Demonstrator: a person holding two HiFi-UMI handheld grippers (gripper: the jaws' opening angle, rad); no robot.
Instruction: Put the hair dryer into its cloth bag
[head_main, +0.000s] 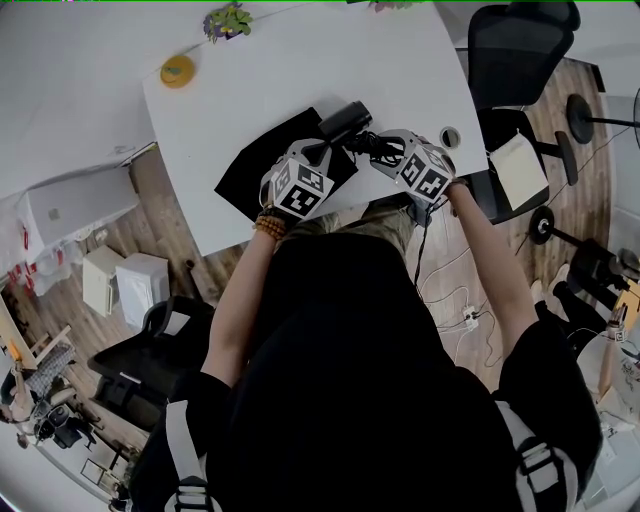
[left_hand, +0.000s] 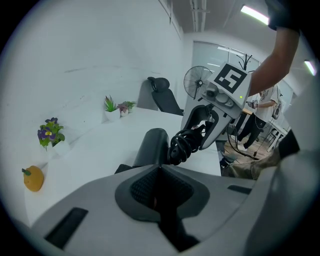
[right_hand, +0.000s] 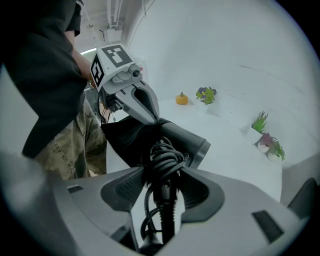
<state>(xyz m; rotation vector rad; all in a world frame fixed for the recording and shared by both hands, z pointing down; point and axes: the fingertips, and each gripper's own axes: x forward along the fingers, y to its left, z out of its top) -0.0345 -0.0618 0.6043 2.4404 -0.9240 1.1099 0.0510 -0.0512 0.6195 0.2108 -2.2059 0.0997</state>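
Left tool (head_main: 320, 152), tilted down, pinches cloth bag (head_main: 255, 175); right tool (right_hand: 161, 175) clamps hair dryer cord (right_hand: 162, 154).

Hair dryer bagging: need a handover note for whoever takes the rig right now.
Left gripper: shut, pinching the edge of the cloth bag.
Right gripper: closed around the cord-wrapped handle of the hair dryer.
Things: the bag lies on the white table; the dryer sits at the bag's far edge, not inside it.
Done: both grips taken.
Left to do: open the bag's mouth, slide the dryer in, release.
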